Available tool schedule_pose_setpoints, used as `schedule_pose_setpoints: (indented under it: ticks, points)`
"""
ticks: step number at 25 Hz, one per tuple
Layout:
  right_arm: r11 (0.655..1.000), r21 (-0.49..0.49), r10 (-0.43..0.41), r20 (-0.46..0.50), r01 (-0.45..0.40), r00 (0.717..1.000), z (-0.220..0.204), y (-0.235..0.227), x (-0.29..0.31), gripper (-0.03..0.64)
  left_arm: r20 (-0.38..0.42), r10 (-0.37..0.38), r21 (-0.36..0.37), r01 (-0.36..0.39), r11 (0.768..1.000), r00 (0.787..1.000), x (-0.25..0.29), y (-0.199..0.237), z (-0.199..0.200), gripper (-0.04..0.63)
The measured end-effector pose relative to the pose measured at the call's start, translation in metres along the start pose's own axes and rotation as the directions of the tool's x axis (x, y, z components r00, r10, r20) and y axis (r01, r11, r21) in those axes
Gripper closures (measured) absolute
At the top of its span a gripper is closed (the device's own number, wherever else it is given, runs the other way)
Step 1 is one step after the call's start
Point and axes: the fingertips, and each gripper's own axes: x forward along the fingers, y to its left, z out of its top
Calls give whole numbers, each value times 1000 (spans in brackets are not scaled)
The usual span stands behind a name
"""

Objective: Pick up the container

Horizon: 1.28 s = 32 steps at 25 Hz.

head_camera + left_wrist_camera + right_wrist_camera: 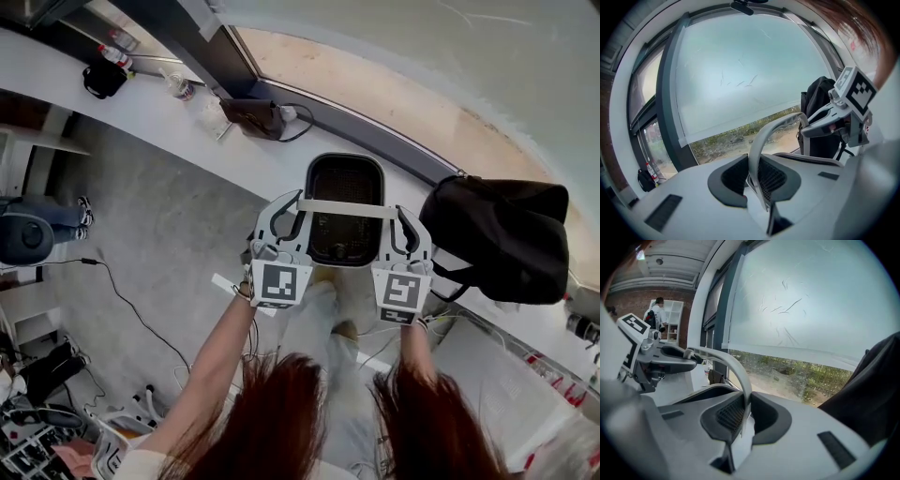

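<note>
**Both claws on the handle, basket slung between them**

The black wire-mesh container (345,225) looks light and stiff to me. It's an open basket with a grey rim, so weight isn't the worry. The pale curved plastic handle (345,208) is the obvious place to grab. It's thin and smooth though, so I'd guess the basket could swing or the strap slide in a grip.

The left gripper (284,217) is part closed, pads pinching the handle's left end. The right gripper (405,225) is closed on the right end the same way.

The container sits between the two claws, just on their far side, over the white window ledge (150,117). A black fabric backpack (502,234) sits just to its right. I can't tell if the basket is clear of the ledge.
</note>
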Motion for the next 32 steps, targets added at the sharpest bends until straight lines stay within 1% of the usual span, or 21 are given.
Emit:
schedule_pose_setpoints:
  ticks: [12, 18, 22, 28, 32]
  points:
    - [999, -35, -26, 17, 27, 1000, 28, -8, -76, 563, 26, 13, 7, -13, 1000, 1000, -53, -27, 51, 528]
    - [998, -43, -43, 27, 44, 999, 37, -6, -110, 563, 24, 35, -2, -35, 999, 999, -81, -38, 67, 528]
    - [997, -55, -52, 37, 54, 998, 45, -6, -132, 563, 19, 59, 23, -59, 998, 998, -97, -44, 80, 529]
    - [996, -53, -68, 54, 70, 996, 60, -9, -166, 563, 32, 103, -4, -103, 995, 994, -122, -53, 106, 529]
    - [995, -53, -79, 67, 83, 995, 67, -18, -188, 563, 41, 112, 1, -112, 994, 993, -133, -65, 125, 529]
